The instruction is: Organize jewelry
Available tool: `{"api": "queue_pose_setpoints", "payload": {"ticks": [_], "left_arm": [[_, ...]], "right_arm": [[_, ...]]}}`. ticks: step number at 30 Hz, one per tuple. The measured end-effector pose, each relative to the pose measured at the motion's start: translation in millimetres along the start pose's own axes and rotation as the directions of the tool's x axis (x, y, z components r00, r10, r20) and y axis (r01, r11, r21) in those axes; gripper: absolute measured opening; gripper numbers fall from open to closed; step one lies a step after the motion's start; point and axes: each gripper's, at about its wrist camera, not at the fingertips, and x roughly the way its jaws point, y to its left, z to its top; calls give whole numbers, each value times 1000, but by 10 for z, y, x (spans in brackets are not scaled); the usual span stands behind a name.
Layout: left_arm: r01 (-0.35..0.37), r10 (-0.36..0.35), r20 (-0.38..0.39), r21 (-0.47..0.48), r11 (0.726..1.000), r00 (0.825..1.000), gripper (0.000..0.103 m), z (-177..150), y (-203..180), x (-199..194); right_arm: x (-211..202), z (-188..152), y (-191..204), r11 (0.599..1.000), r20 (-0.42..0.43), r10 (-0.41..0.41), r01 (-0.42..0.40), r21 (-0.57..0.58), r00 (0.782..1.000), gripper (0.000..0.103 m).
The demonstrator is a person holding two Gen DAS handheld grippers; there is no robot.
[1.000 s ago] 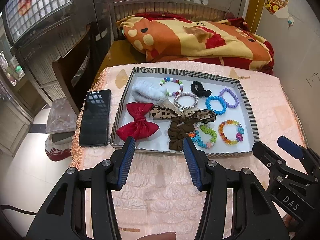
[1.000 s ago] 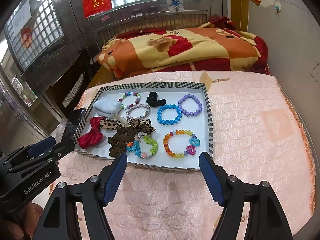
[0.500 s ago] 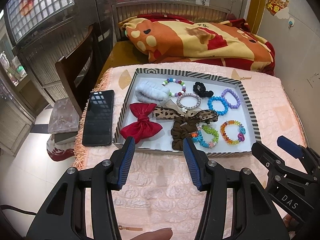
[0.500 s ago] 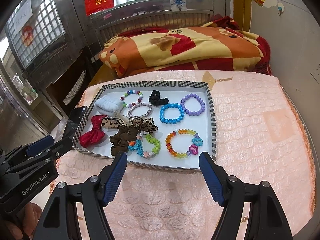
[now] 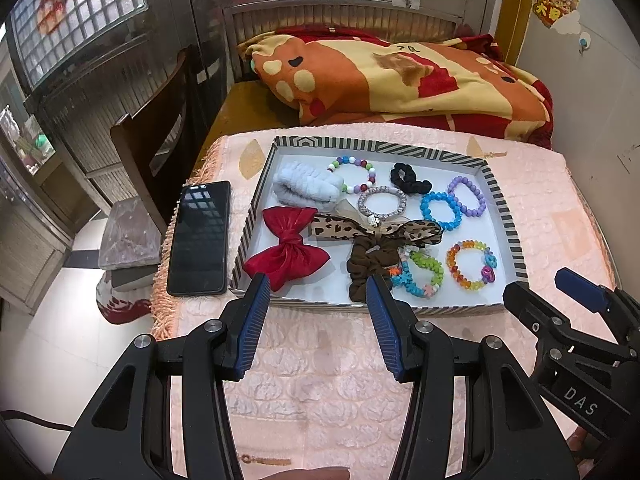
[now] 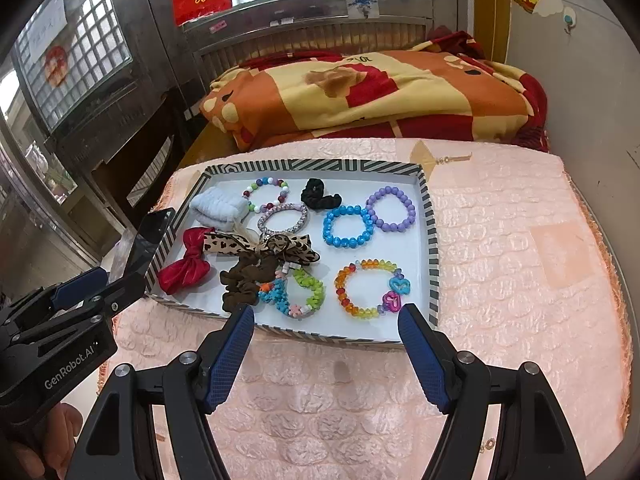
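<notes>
Left gripper (image 5: 316, 294) spread, empty, right gripper (image 6: 326, 326) spread, empty, both short of tray (image 6: 432, 240)

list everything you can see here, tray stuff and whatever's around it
tray: 1, white with striped rim, on the pink cover
bead bracelets: 6, mixed colours, silver, blue, purple, green and blue, orange rainbow, in the tray
scrunchies: 2, black at the back, brown at the front
red bow: 1, front left of the tray
leopard bow: 1, middle, lying over the brown scrunchie
fluffy band: 1, pale blue, back left
phone: 1, black, left of the tray
pink cover: 1, over the table
blanket: 1, orange, yellow and red, behind the table
chair: 1, dark wood, left
left gripper: black and blue, open, empty
right gripper: same, open, empty
</notes>
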Motion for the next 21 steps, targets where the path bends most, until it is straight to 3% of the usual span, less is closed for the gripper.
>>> {"api": "queue_pose_setpoints", "payload": {"ticks": [21], "left_arm": [[1,-1,-14,-2,1000,1000,50,-13,-5,63]], "right_arm": [[54,-1,-12,1000,-16,3,-3,8,1000,72]]}}
